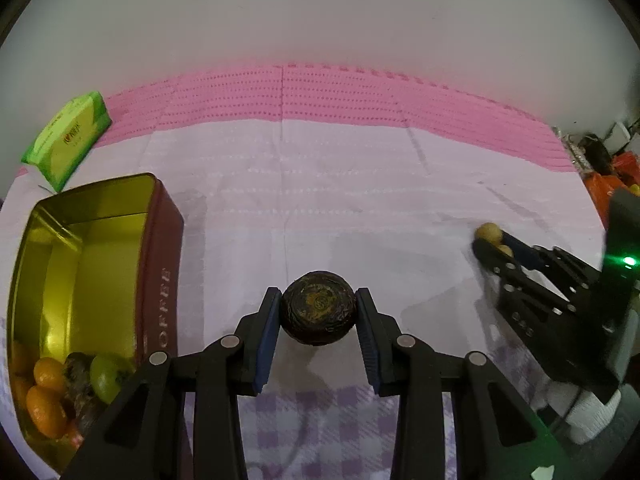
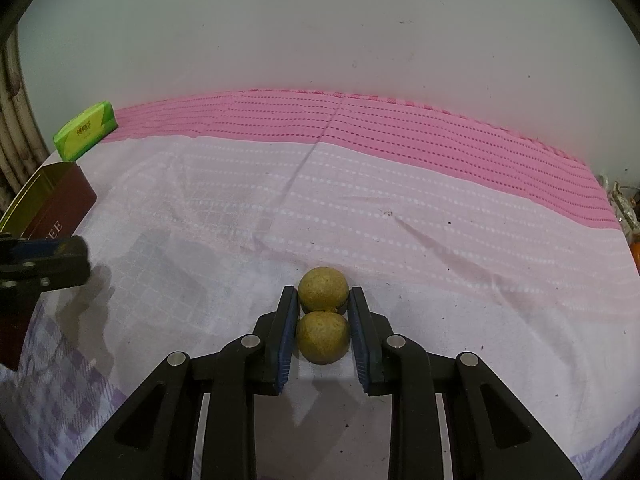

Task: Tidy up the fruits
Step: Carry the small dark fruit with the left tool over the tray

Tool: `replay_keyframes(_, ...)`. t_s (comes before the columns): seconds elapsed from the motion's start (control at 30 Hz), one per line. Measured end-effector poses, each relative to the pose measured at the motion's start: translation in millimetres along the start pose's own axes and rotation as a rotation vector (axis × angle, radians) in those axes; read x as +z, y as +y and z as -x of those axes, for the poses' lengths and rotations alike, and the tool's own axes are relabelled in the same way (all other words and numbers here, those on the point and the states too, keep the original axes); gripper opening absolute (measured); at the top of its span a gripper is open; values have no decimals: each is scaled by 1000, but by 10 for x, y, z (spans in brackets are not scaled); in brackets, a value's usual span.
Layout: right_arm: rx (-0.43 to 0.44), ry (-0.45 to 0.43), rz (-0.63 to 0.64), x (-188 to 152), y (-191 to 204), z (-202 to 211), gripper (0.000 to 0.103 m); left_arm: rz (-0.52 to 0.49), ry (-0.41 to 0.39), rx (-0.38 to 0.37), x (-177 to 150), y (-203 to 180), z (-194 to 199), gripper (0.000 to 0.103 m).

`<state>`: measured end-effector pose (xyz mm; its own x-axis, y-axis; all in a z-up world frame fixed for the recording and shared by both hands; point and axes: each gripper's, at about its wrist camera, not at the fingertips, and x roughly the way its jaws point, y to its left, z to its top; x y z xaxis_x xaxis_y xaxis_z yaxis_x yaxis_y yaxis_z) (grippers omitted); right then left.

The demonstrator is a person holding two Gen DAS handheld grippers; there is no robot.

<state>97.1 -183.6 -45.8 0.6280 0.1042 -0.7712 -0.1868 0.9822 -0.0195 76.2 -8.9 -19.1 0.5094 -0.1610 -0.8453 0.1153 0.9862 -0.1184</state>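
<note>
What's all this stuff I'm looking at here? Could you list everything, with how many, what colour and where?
dark round fruit: one, brown-black, clamped in the left hand-held gripper, above the cloth
tan round fruits: two, yellow-brown, touching, between the right hand-held gripper's fingers
coffee tin: one, dark red outside, gold inside, lid off, at the left
fruits in the tin: several orange, one green, some dark, piled at its near end
tissue pack: one, green and yellow, far left
cloth: one, pink and pale, checked at the near edge, covering the surface
left hand-held gripper: one, black, blue pads
right hand-held gripper: one, black, blue pads
</note>
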Motion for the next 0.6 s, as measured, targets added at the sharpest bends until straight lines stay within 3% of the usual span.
replay_keyframes(0.33, -4, 0, 6, -2, -2, -7, 27, 11, -20, -20, -139, 18, 273, 33)
replay_keyframes(0.6, -6, 0, 8, -2, 0, -10, 27, 78, -57, -27, -190, 204, 545, 33)
